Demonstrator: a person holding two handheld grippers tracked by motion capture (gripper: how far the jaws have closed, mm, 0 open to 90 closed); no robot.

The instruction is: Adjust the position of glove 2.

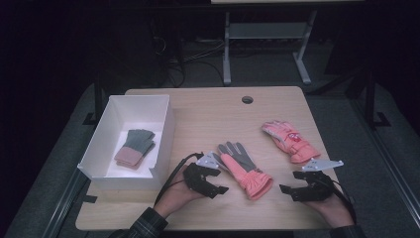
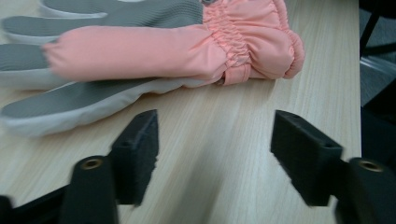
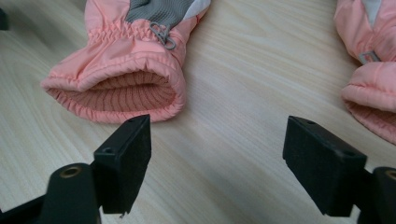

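Two grippers, left gripper (image 1: 221,184) and right gripper (image 1: 286,192), both gaping wide, nothing held, flanking grey-palmed pink glove (image 1: 243,169) cuff.

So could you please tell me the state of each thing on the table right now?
Left gripper: open, empty.
Right gripper: open, empty.
Grey-palmed glove: flat on the table, palm up, cuff toward the person.
Pink glove: flat on the table, untouched.
White box: open, holding knit gloves.

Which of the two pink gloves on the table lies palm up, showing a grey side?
The pink glove with the grey palm, lying between the two grippers in the middle of the table. The other pink glove, farther back on the right, shows its pink back with a red-and-white patch.
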